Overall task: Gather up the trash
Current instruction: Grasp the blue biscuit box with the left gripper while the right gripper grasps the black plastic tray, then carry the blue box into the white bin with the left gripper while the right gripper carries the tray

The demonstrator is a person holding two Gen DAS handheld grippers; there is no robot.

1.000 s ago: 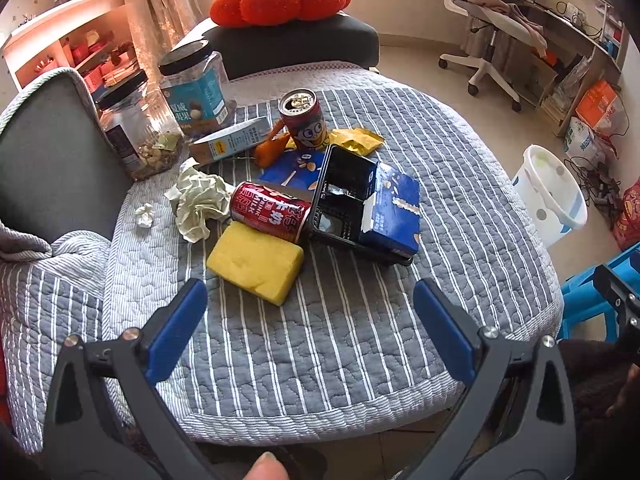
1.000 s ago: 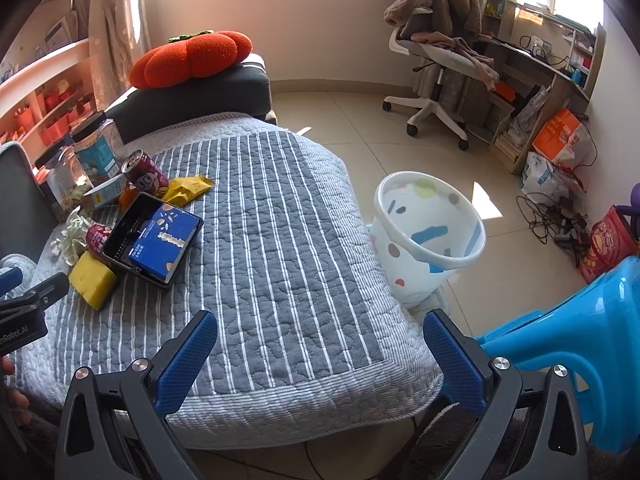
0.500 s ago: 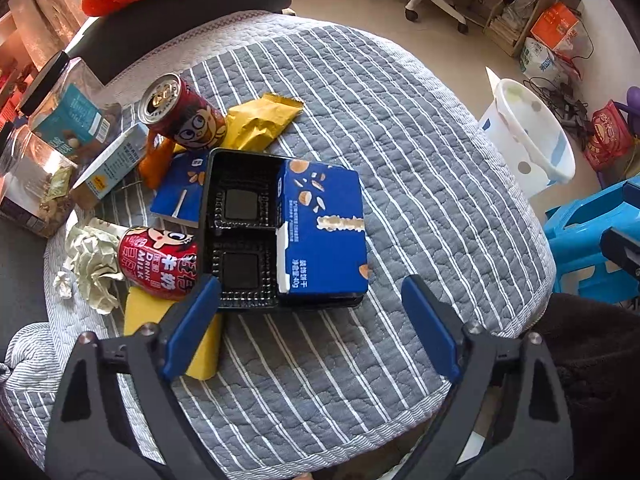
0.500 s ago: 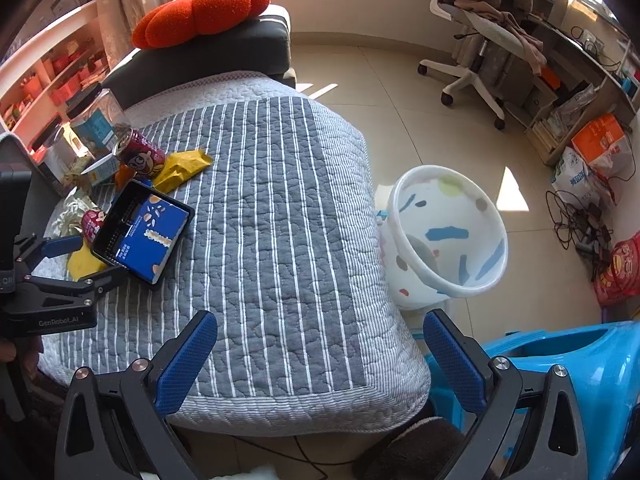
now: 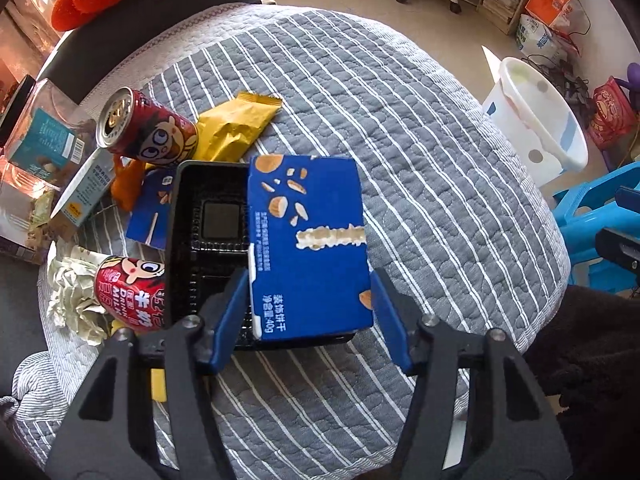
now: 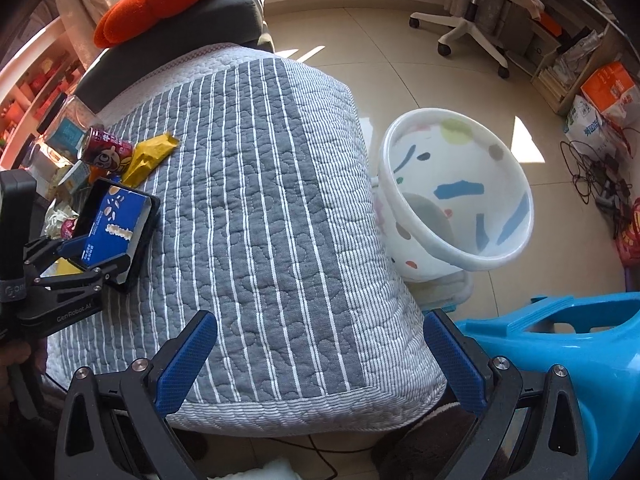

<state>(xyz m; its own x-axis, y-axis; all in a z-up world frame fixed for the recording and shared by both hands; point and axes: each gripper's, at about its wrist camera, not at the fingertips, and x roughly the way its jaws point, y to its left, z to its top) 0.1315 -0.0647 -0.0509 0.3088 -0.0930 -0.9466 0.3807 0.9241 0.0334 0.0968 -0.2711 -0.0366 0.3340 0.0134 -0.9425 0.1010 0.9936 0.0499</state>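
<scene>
Left tool (image 5: 306, 312): jaws closing around the near end of the blue biscuit box (image 5: 308, 248); the box sits between the blue pads, whether they press on it yet I cannot tell. The box lies half in a black plastic tray (image 5: 208, 240) on the table (image 5: 420, 184), which a grey striped quilt covers. The tray's near edge is hidden behind the left finger.

Readable on the box: Chinese characters and "40g". Lying red can (image 5: 130, 292): "DRINK MILK" upside down, its lower part cut off by the tool frame. Upright red can (image 5: 148, 130) shows a cartoon face; its writing is not legible. Yellow wrapper (image 5: 236, 128) has no readable print. Crumpled paper (image 5: 74, 300) is partly behind the lying can. A yellow block (image 5: 158, 384) is mostly hidden under the tool.

Right tool (image 6: 320, 360): jaws wide, nothing between them, over the table's near edge. White spotted bin (image 6: 456, 200) on the floor beside the table. The other tool's body reads "GenRobot.AI".
</scene>
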